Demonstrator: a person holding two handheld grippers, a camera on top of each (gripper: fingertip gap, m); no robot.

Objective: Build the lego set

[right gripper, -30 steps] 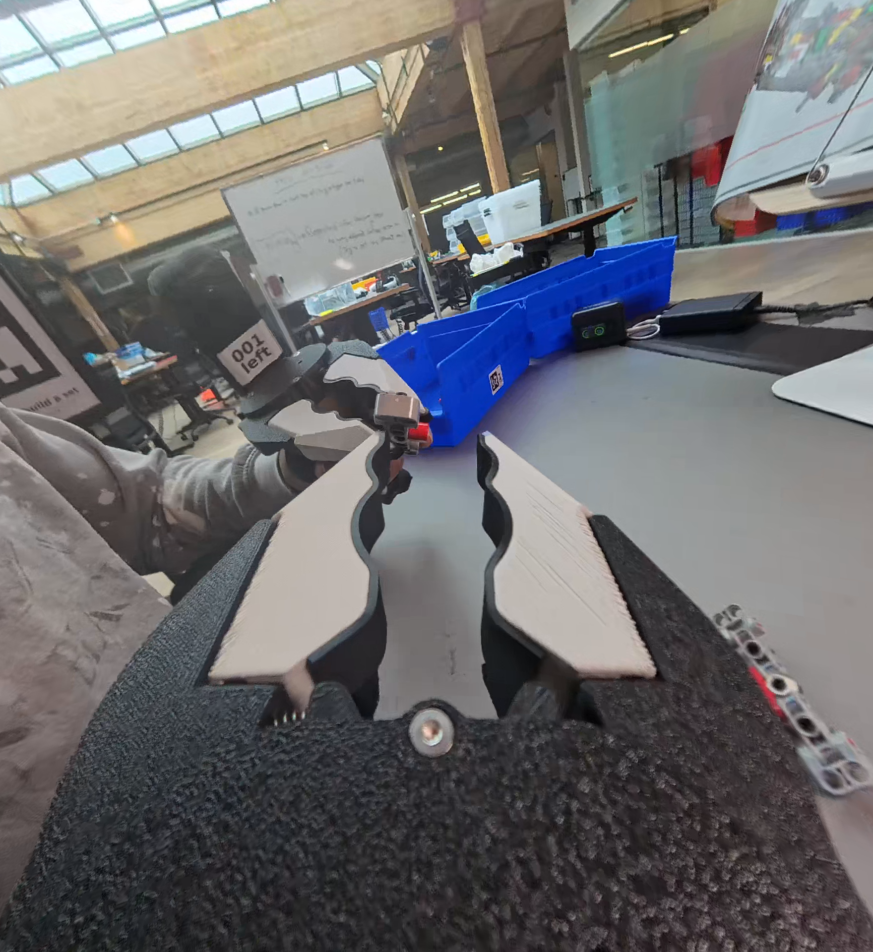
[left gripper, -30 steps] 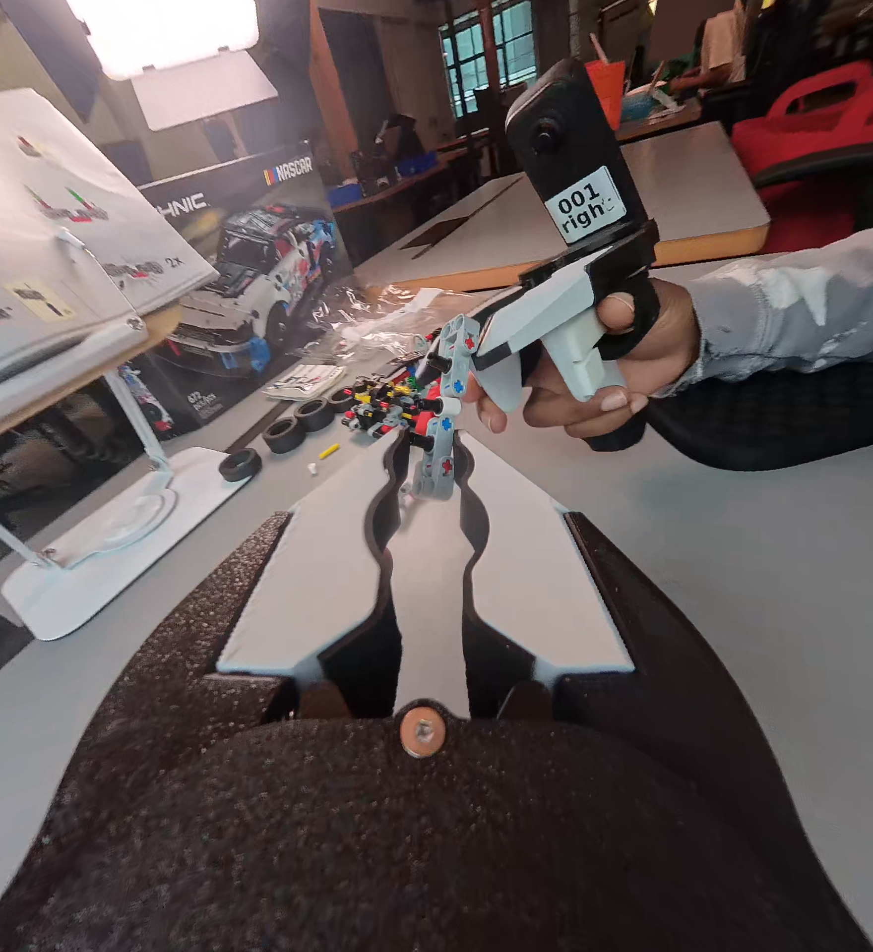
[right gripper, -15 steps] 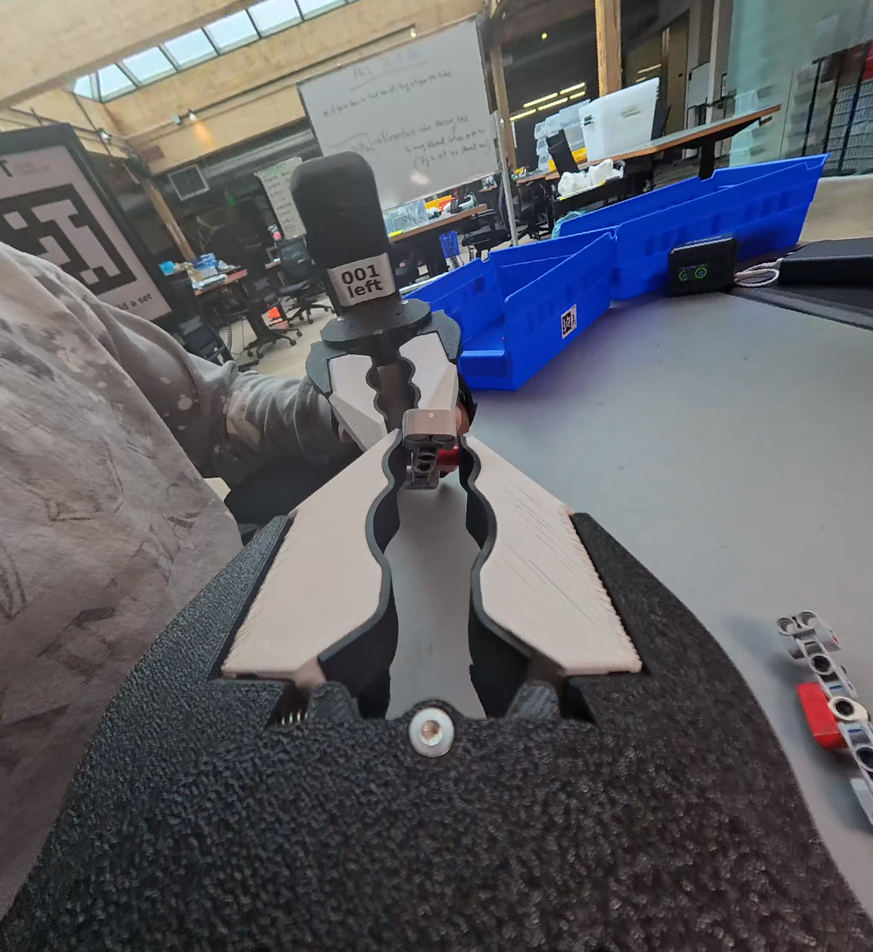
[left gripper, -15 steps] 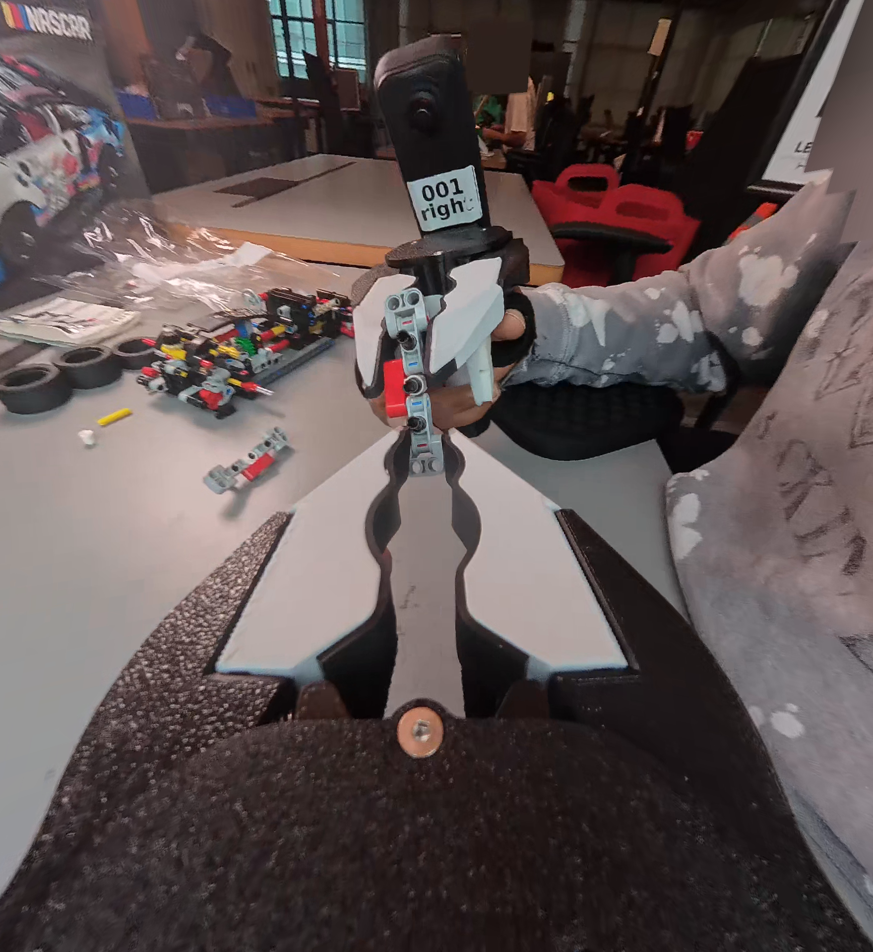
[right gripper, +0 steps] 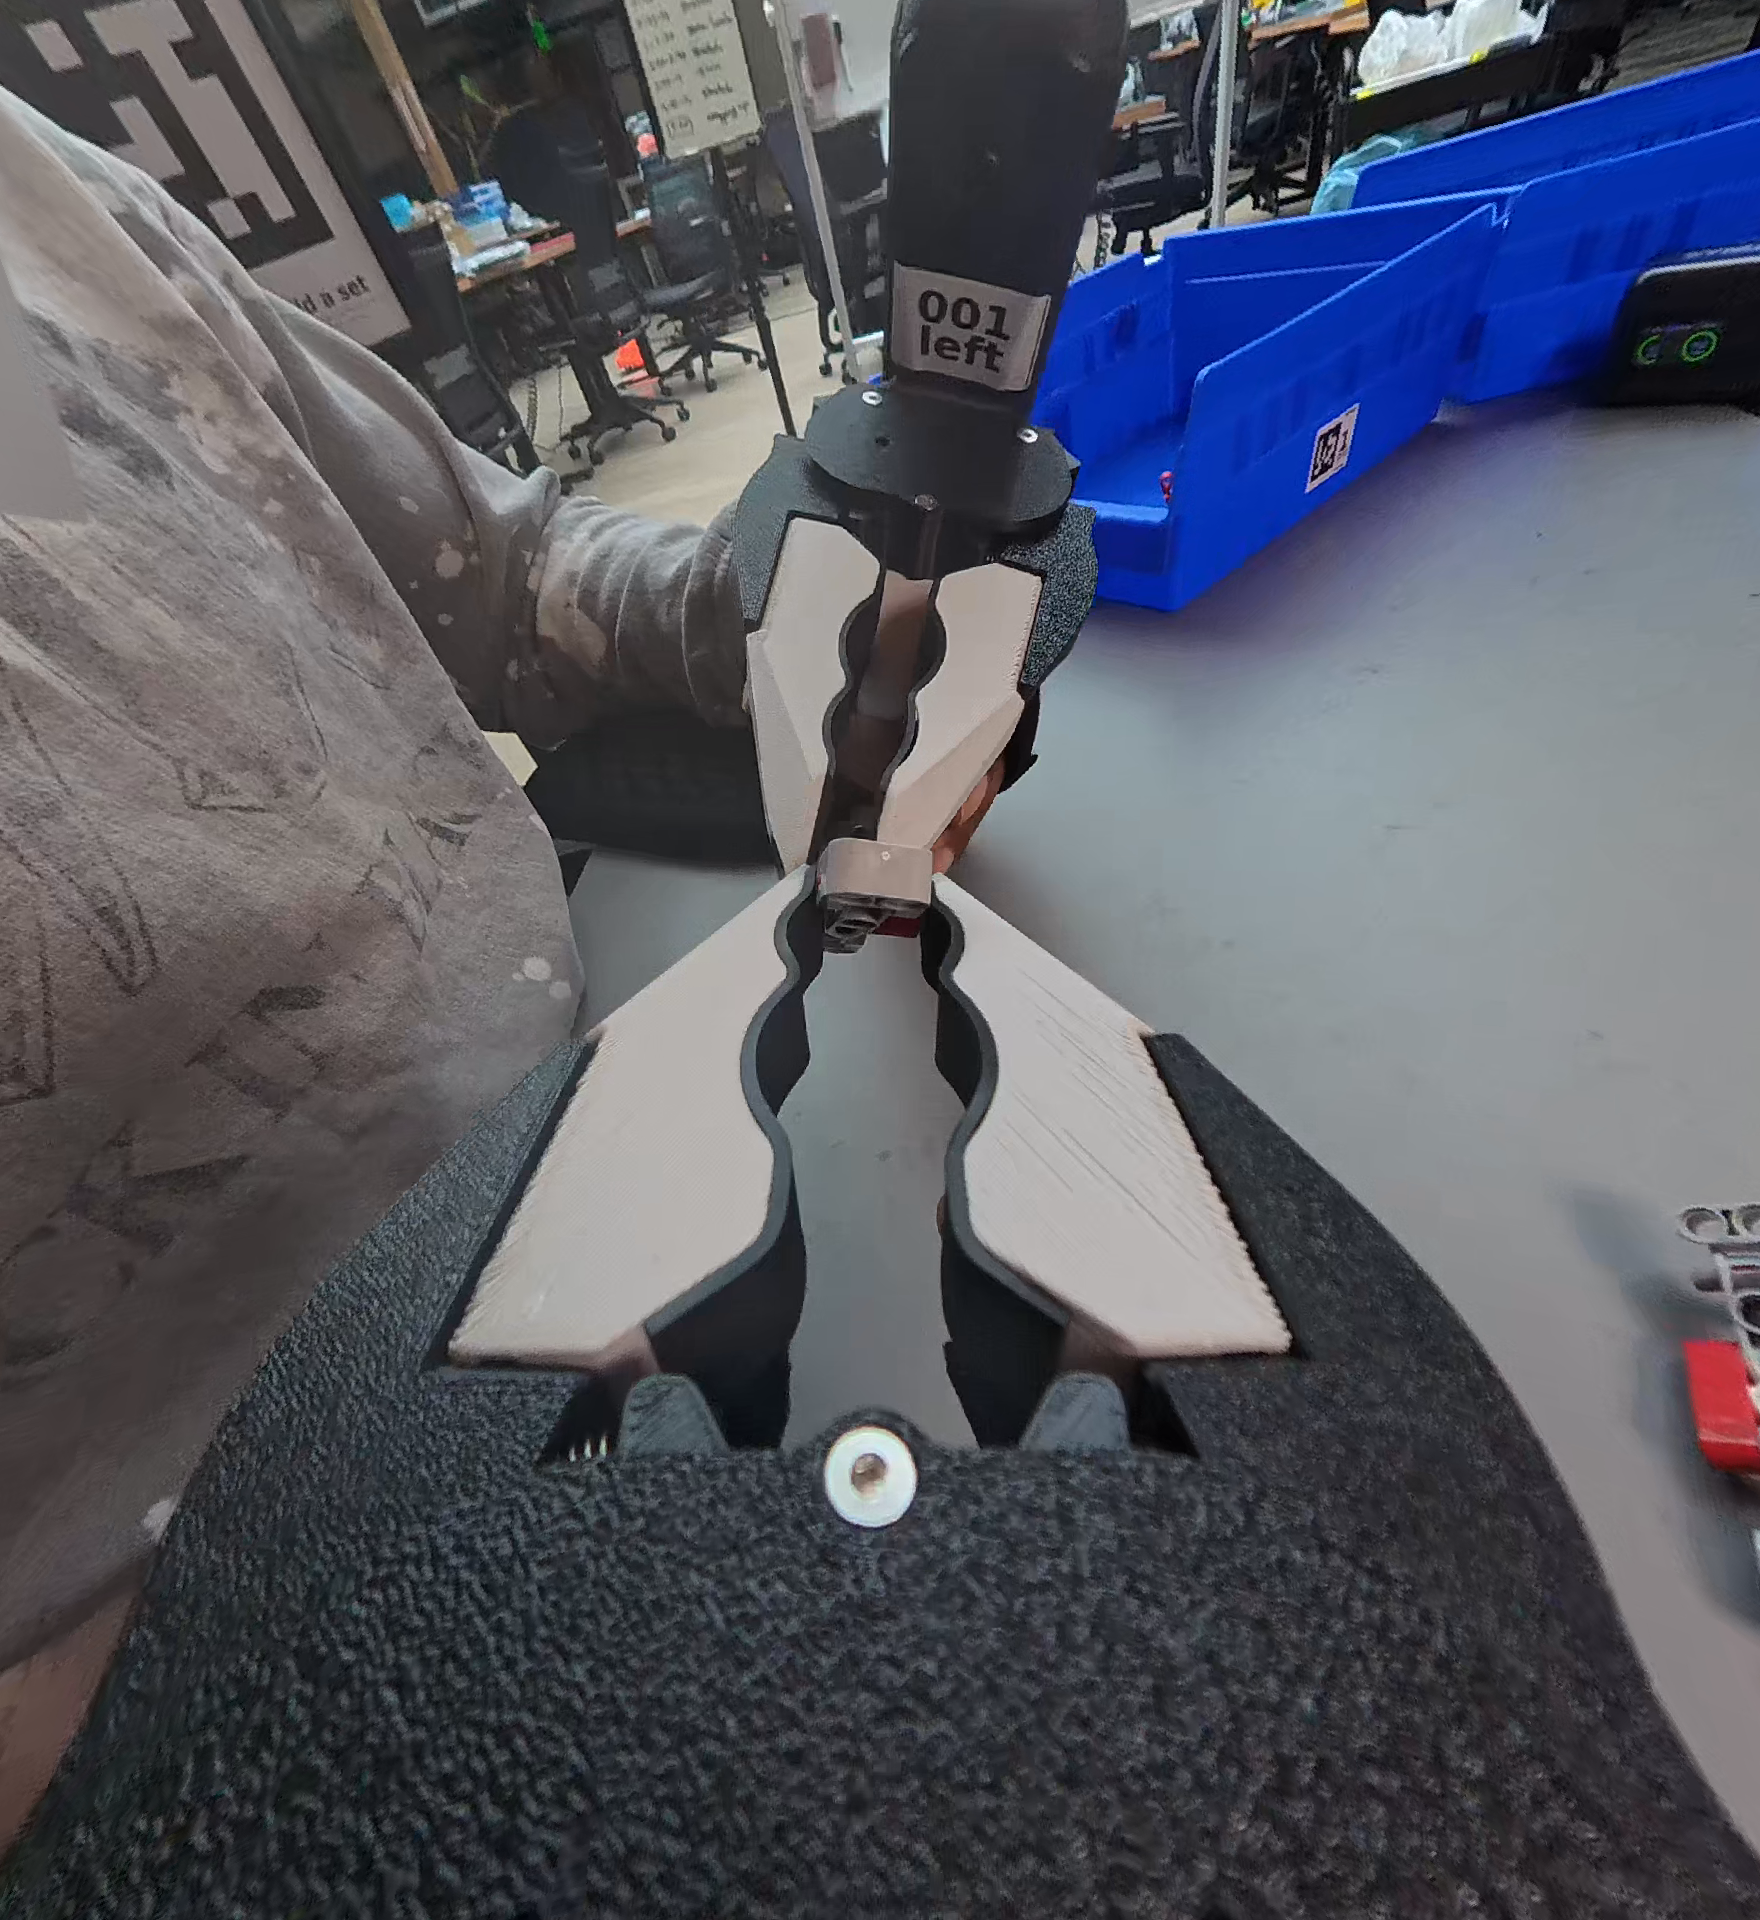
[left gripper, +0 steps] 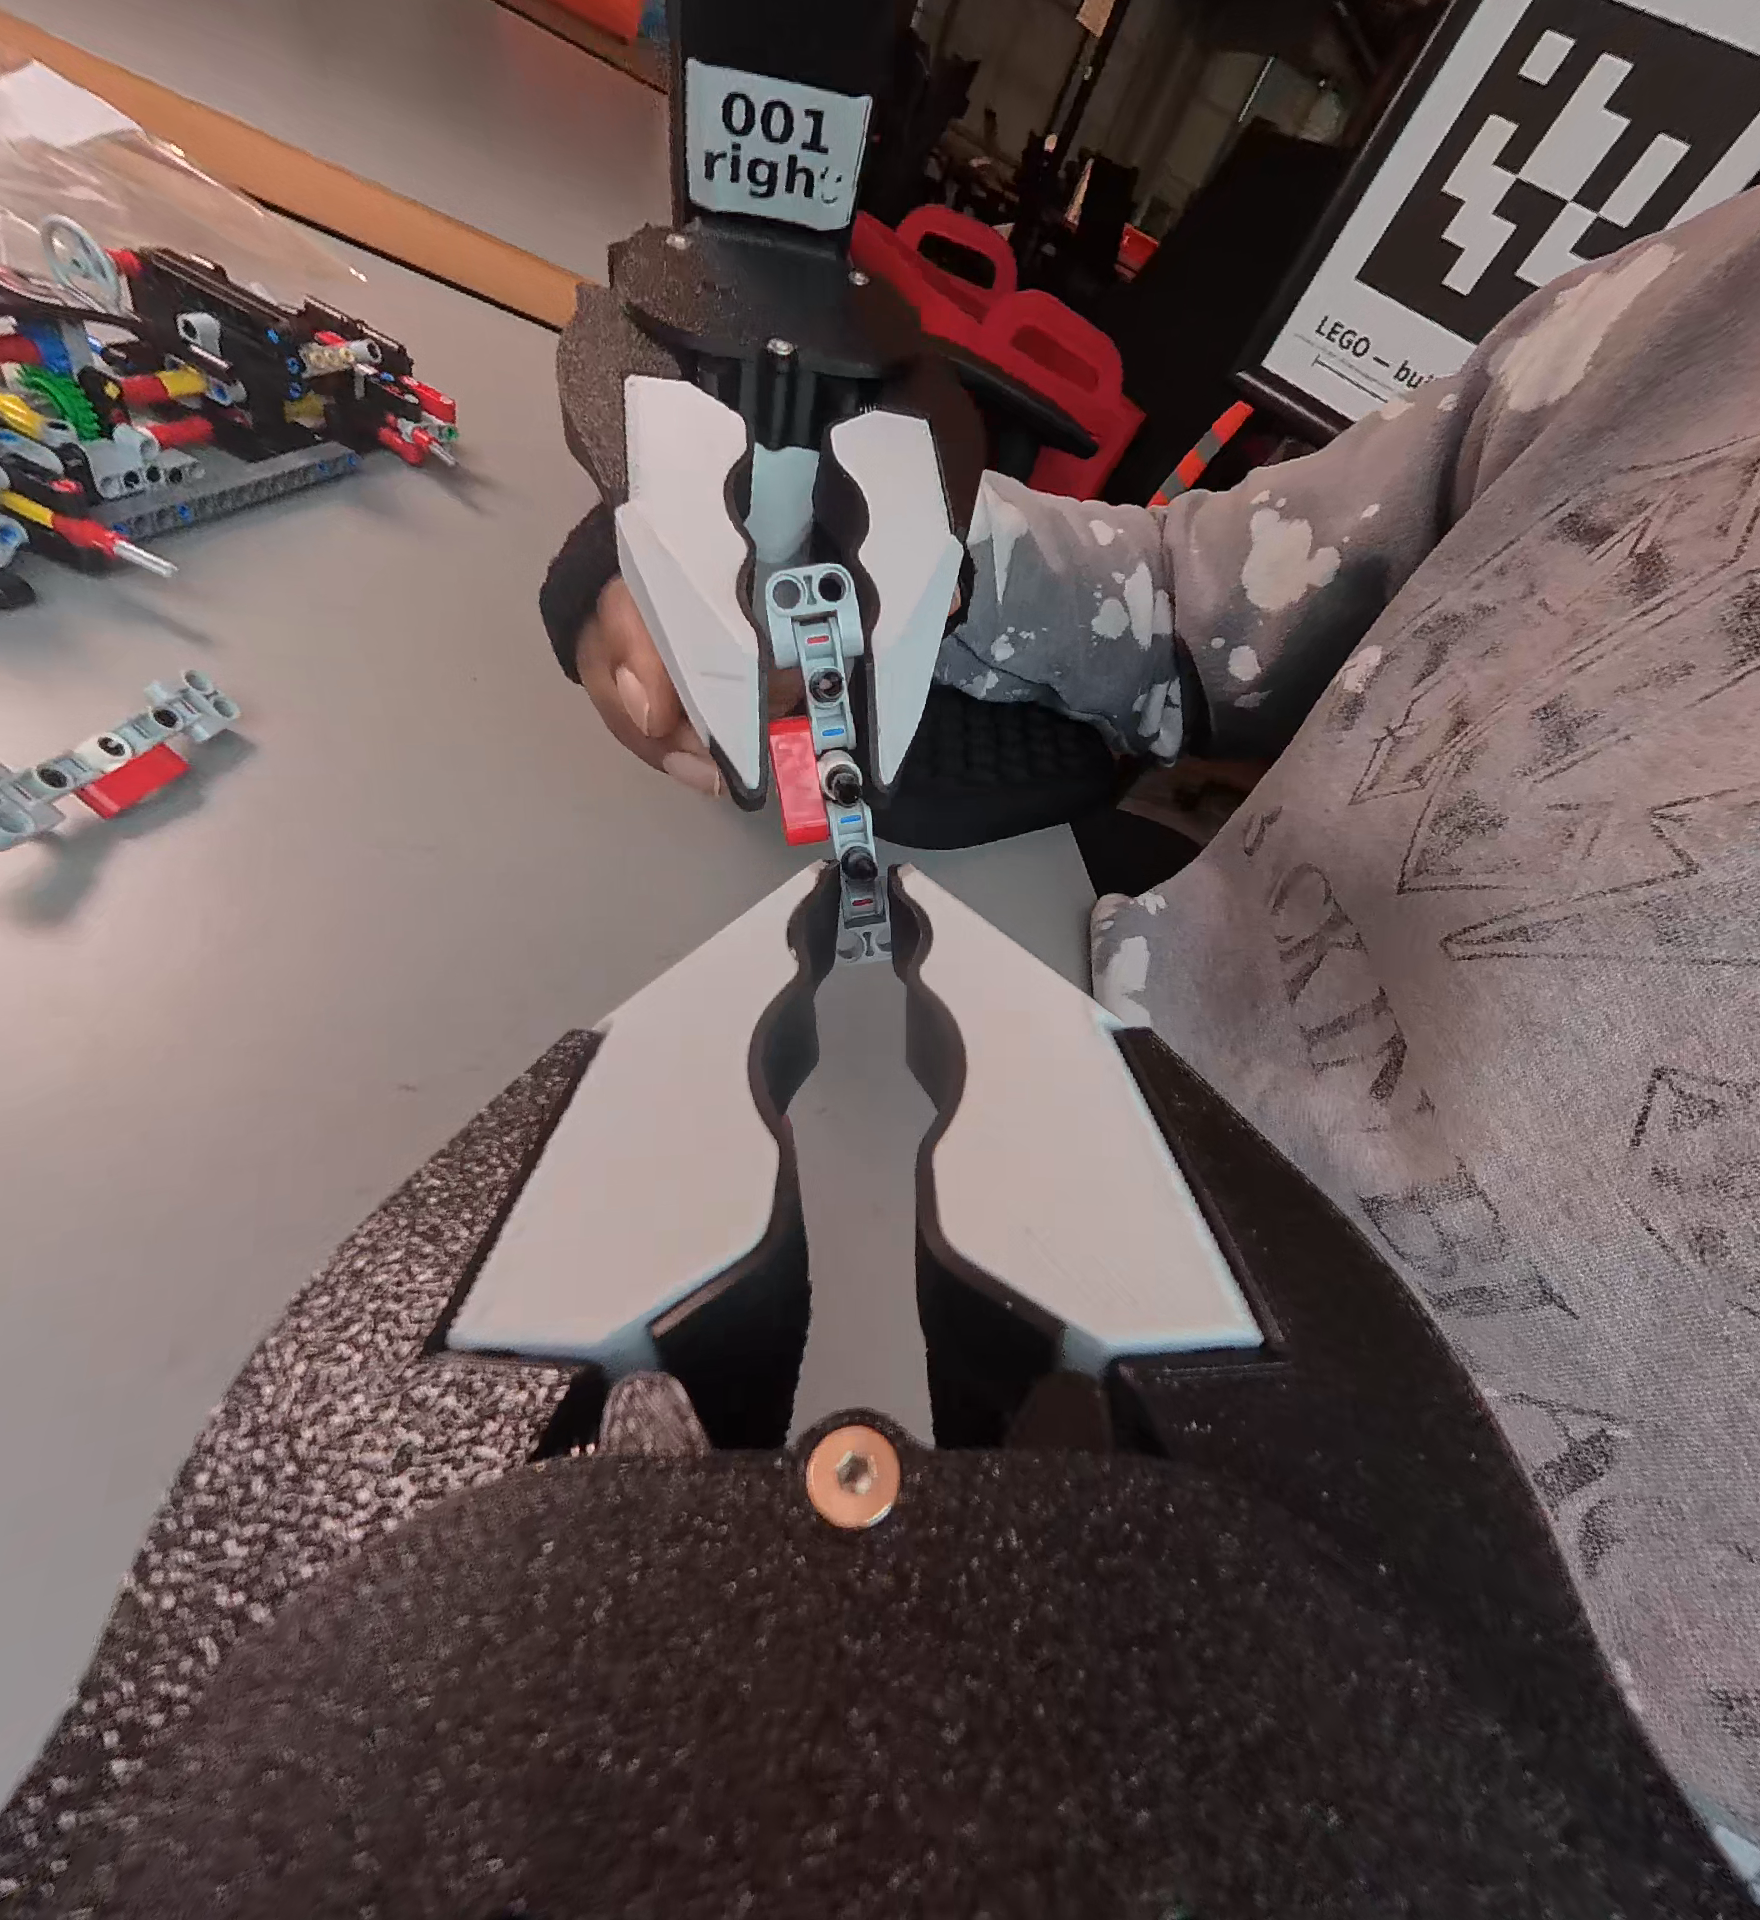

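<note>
Grey beam (left gripper: 832, 748) points lengthwise (between grippers).

Left gripper (left gripper: 863, 899): tips nearly closed, pinched on one end of a grey beam (left gripper: 832, 743).
Right gripper (right gripper: 868, 902): faced tip to tip with the left, clamped on the other end.
Sleeves: grey, mottled.
</note>
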